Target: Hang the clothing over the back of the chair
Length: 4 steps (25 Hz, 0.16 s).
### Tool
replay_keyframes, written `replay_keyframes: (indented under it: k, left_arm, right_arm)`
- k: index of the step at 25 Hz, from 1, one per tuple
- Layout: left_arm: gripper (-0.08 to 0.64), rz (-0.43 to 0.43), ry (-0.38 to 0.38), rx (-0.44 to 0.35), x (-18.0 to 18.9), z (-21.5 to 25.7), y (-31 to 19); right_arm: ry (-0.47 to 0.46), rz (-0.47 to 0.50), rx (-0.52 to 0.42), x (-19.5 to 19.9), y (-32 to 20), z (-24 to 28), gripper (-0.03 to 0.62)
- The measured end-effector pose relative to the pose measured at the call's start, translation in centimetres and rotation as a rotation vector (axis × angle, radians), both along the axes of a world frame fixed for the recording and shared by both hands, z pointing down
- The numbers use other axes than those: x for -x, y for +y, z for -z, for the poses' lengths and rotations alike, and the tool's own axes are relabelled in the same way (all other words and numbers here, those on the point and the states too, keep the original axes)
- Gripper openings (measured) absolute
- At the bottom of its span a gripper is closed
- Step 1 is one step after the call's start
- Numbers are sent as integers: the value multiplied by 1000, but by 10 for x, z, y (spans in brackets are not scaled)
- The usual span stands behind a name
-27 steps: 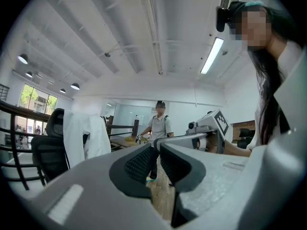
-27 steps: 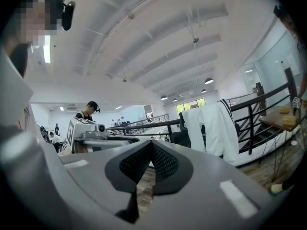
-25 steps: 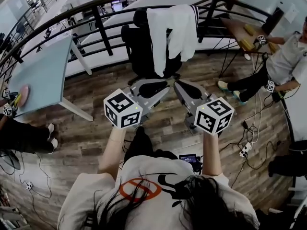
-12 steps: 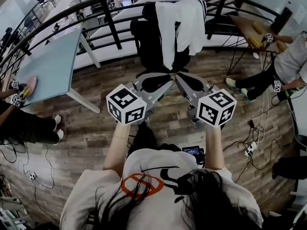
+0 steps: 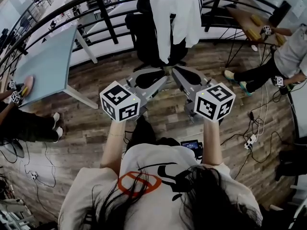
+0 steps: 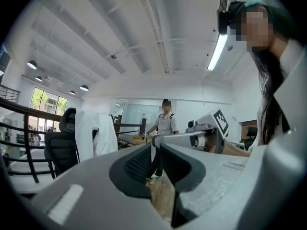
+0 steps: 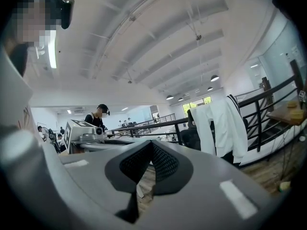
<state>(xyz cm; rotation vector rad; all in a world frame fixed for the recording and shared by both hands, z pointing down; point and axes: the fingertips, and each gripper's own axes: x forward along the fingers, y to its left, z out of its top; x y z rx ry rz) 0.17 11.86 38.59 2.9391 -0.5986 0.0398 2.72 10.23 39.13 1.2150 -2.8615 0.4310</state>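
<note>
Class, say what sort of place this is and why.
Probably an open-plan office or lab: a black office chair draped with a white garment, a pale table, a black railing.

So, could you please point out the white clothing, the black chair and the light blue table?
white clothing (image 5: 178, 16), head view, middle of the hanging cloth.
black chair (image 5: 143, 35), head view, backrest left of the clothing.
light blue table (image 5: 45, 68), head view, bare top.

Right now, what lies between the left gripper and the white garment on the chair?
Only bare wooden floor, in the head view; the left gripper stands short of the chair bearing the white garment.
</note>
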Motion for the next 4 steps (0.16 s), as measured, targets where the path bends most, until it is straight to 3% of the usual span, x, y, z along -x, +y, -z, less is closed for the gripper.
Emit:
replay_keyframes:
  k: [4]
  left_arm:
    - [170,-2,0,8,-5,-9,-4]
  right_arm:
    - [0,-5,5,-7,-5,-8,21]
